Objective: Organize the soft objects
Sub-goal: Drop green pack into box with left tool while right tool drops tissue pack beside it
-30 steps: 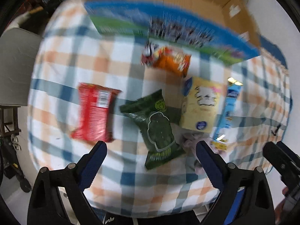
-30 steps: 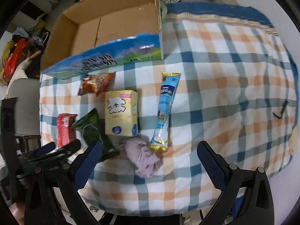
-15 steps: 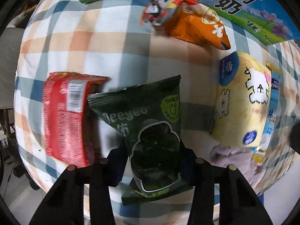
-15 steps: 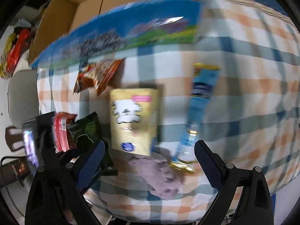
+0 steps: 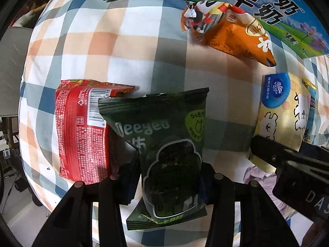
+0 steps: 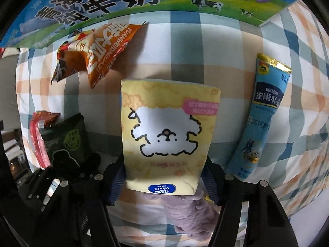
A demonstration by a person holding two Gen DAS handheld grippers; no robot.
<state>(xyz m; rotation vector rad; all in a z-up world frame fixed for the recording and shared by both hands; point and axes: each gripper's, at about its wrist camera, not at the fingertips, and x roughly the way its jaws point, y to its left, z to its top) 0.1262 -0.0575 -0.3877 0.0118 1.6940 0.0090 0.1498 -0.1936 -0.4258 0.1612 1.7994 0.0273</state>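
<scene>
The left gripper [image 5: 170,177] pinched the green pouch [image 5: 164,144] at its near end on the checked cloth [image 5: 123,51]; the right gripper [image 6: 164,183] clamped the yellow tissue pack [image 6: 166,135]. Both looked light, crushable, and slippery.

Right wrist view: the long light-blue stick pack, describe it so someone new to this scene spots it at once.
Start at the milk carton box along the far edge of the checked tablecloth, then come nearer to the yellow Vinda tissue pack between the right gripper's jaws. The light-blue stick pack lies apart on its right: the only long, narrow item, with a gold-trimmed top end.
</scene>
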